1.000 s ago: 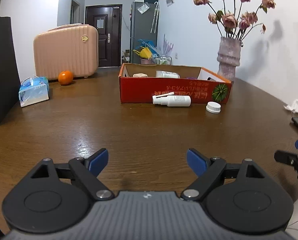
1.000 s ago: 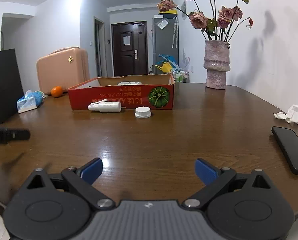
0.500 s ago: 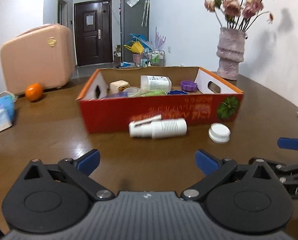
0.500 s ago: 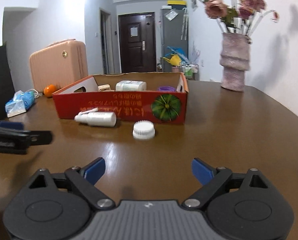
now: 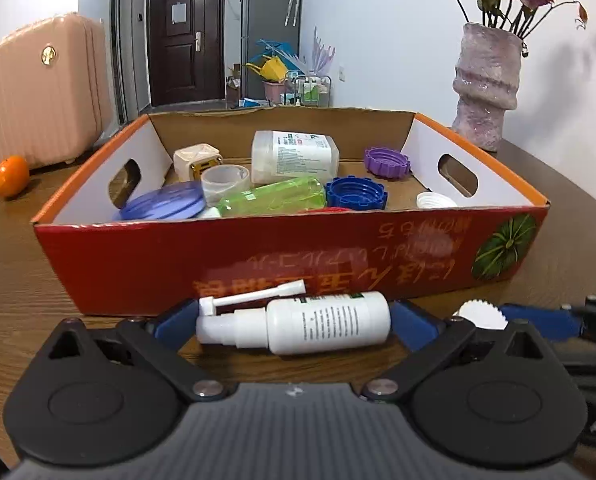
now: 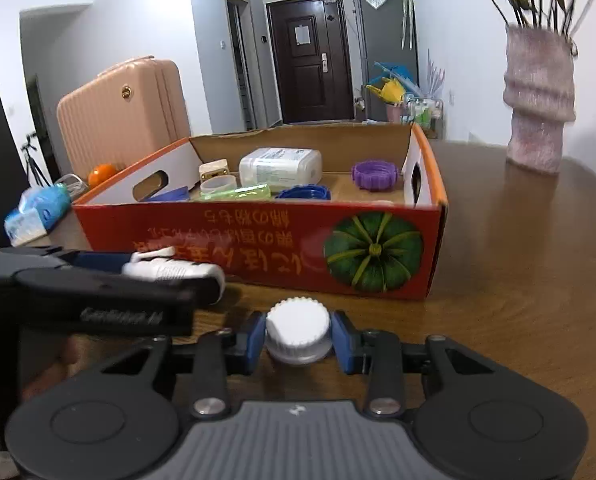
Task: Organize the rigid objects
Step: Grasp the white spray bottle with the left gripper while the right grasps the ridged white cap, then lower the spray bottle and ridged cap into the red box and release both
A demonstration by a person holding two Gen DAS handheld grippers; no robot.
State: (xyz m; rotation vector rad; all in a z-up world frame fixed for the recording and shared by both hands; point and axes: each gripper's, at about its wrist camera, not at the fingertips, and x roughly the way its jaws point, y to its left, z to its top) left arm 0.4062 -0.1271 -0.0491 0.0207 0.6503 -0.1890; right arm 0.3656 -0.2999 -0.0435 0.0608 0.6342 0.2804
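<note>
Two items left outside the red box, both on the table just in front of its near wall: the white spray bottle lying on its side, and the white ribbed cap beside the bottle, toward the box's pumpkin-print corner.

Already in the box: clear labelled jar, green bottle, blue lid, purple lid, tape roll, flat blue disc, small cream cube, and a white cap in the right near corner.

Right gripper: jaws have just been closing and both pads look pressed on the ribbed cap, which is still on the table.

Left gripper: jaws have just been opening, now spread wide and straddling the spray bottle; pads not squeezing it yet.

My read: nearly done. Remaining: close left on the bottle, lift both, drop into the box. The free floor I can see is near the purple lid.
</note>
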